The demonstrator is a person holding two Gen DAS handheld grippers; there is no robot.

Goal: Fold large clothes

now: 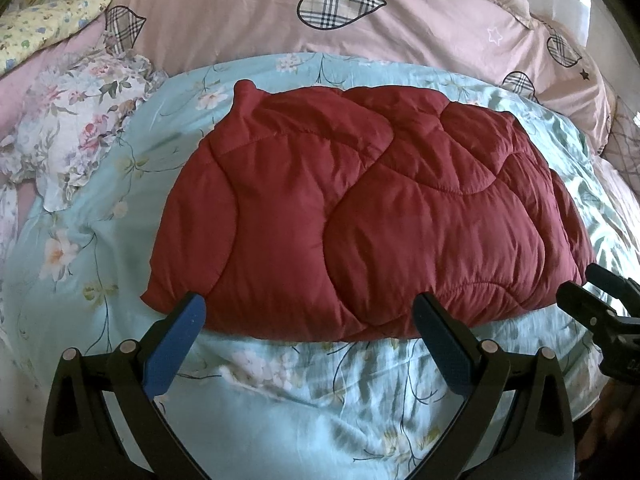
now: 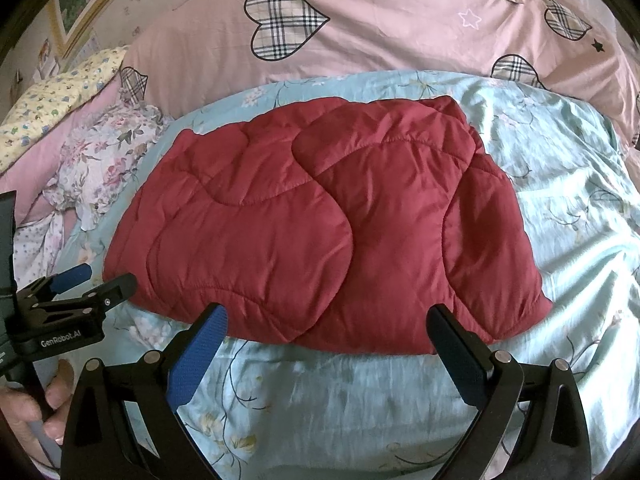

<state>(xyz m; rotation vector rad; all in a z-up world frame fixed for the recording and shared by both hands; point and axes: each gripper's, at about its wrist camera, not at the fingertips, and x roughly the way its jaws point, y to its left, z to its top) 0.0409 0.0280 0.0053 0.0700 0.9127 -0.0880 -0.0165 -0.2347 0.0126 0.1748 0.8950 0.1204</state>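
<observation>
Blue-padded black fingers of the left gripper [image 1: 308, 312] stand wide apart at the bottom of the left wrist view, holding nothing, their tips at the near edge of a folded dark red quilted padded garment [image 1: 372, 208]. Across in the right wrist view, the right gripper [image 2: 326, 324] is likewise spread open and empty, its tips level with the garment's near hem. Each tool shows in the other's picture: the right one at the lower right edge of the left view, the left one at the lower left of the right view, where a hand [image 2: 28, 420] grips its handle.

Folded into a compact bundle with one panel lapped over another, the red garment lies in the centre of both frames on a pale turquoise floral bedsheet [image 1: 280, 400]. Beyond it, across the top of the frame, runs a pink duvet printed with plaid hearts [image 1: 240, 12]. A white frilled flower-print cloth [image 1: 80, 128] lies crumpled at middle left, and a yellow patterned pillow [image 1: 48, 24] sits in the upper left corner.
</observation>
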